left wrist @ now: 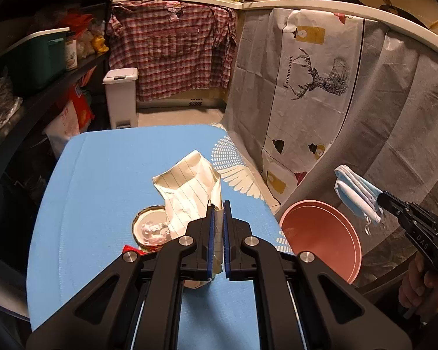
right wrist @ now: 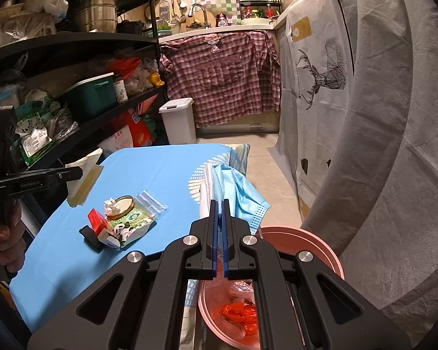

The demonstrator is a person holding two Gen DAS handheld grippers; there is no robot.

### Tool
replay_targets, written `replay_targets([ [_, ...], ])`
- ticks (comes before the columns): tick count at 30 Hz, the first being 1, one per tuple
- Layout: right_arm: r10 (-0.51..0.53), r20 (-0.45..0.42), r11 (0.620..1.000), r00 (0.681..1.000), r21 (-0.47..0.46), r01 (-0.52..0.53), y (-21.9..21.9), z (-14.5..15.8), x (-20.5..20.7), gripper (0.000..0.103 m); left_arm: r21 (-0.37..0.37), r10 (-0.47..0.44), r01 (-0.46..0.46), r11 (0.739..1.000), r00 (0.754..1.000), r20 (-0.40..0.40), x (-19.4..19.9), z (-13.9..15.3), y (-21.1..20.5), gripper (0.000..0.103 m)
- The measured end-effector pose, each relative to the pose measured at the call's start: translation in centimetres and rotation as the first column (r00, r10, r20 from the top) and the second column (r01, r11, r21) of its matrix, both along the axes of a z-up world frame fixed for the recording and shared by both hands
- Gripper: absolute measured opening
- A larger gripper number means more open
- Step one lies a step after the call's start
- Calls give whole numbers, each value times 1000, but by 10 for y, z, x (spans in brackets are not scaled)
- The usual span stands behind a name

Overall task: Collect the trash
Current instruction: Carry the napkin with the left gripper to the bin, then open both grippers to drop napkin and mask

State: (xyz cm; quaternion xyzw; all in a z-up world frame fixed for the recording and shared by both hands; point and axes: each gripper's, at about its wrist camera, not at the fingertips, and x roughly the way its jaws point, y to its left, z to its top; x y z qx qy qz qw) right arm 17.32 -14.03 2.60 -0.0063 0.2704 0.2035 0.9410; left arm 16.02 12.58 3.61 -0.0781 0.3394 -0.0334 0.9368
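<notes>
crumpled lined paper [left wrist: 189, 186] clamped in left gripper [left wrist: 218, 204], lifted over blue table [left wrist: 102, 175] | blue face mask [right wrist: 242, 195] pinched by right gripper [right wrist: 220, 202], above pink bin [right wrist: 315, 245] | jar lid [left wrist: 149, 227] left of left gripper

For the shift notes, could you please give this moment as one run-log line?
left gripper: shut on lined paper | right gripper: shut on face mask above pink bin | table: scraps remain

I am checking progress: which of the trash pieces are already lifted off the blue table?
Two: the lined paper in the left gripper and the blue face masks in the right gripper; the rest lie on the table.
</notes>
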Motion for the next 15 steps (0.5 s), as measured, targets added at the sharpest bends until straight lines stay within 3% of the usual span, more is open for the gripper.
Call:
replay_targets([
  [15, -35, -16, 999, 999, -4, 35, -11, -4, 7, 3, 6, -45, 45, 999, 999, -8, 12, -3, -22, 5],
])
